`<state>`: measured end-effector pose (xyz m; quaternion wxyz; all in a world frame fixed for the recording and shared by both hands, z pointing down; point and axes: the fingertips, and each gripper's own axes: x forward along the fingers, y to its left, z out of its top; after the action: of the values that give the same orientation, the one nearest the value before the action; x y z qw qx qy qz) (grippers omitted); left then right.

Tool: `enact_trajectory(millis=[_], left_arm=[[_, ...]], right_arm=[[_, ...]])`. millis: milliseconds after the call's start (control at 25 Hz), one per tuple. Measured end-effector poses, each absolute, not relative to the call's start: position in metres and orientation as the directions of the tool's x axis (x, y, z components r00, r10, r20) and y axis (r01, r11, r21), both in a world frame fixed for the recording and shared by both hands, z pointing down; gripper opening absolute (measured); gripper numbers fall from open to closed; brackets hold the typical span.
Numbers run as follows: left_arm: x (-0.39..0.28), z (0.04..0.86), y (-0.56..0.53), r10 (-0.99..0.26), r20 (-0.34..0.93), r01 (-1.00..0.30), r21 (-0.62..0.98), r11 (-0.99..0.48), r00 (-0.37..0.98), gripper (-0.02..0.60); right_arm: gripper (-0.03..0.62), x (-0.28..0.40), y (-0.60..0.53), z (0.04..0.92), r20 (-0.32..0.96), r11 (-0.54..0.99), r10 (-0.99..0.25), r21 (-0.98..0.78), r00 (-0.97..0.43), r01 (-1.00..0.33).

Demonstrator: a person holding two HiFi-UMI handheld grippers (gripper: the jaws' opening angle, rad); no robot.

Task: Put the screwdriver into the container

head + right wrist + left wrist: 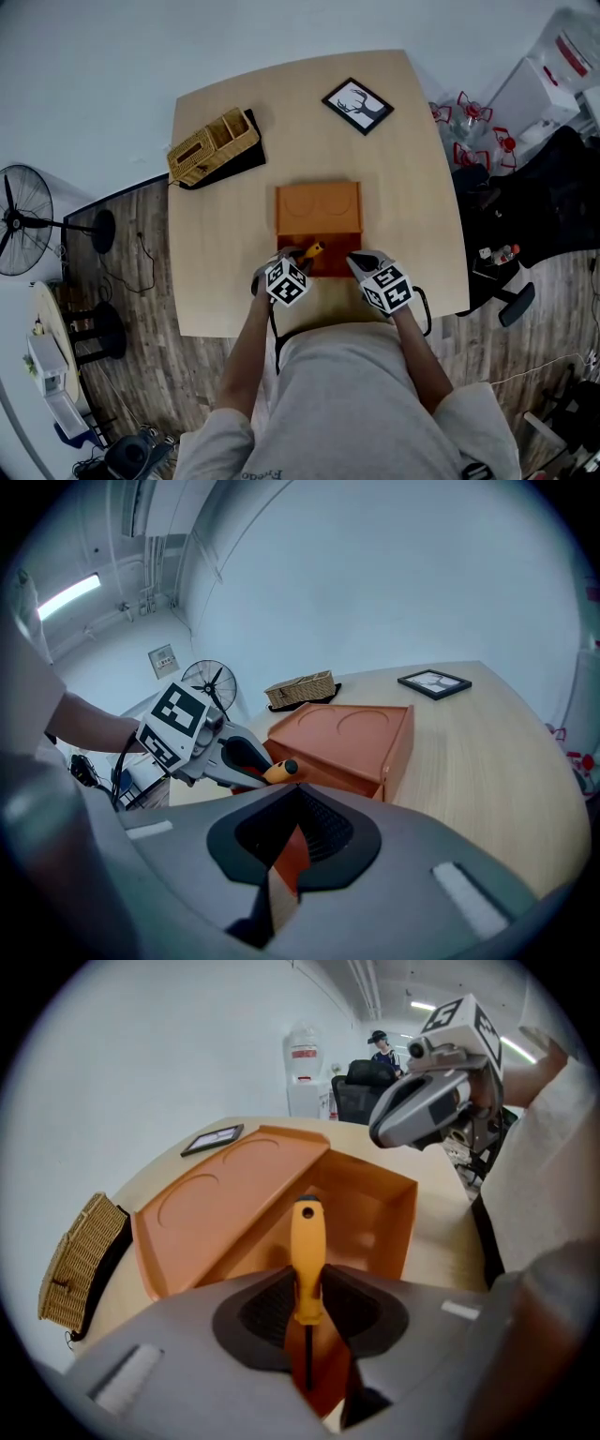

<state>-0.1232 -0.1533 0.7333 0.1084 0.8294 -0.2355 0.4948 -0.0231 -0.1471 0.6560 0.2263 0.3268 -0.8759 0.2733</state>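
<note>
**Screwdriver held handle-first over the open container**

The screwdriver (307, 1251) is clamped at the base of its yellow handle by the left gripper (307, 1283), just above the open compartment of the orange container (234, 1204) ahead of the jaws. It is judged light, rigid and smooth, and best gripped there. The right gripper (292, 803) appears closed on the container's wall. A wicker basket (211, 145) and a framed picture (357, 104) are seen farther along the pale wooden table (469, 761).

Pale wall (187, 1054), wood floor (197, 375), standing fan (21, 220)
</note>
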Motion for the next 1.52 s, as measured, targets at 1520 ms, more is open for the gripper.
enact_trajectory(millis=[1520], left_arm=[[-0.116, 0.762, -0.155, -0.171, 0.956, -0.423, -0.057, -0.904, 0.236, 0.155]], right_arm=[[0.002, -0.02, -0.15, 0.653, 0.562, 0.622, -0.46, -0.349, -0.687, -0.702]])
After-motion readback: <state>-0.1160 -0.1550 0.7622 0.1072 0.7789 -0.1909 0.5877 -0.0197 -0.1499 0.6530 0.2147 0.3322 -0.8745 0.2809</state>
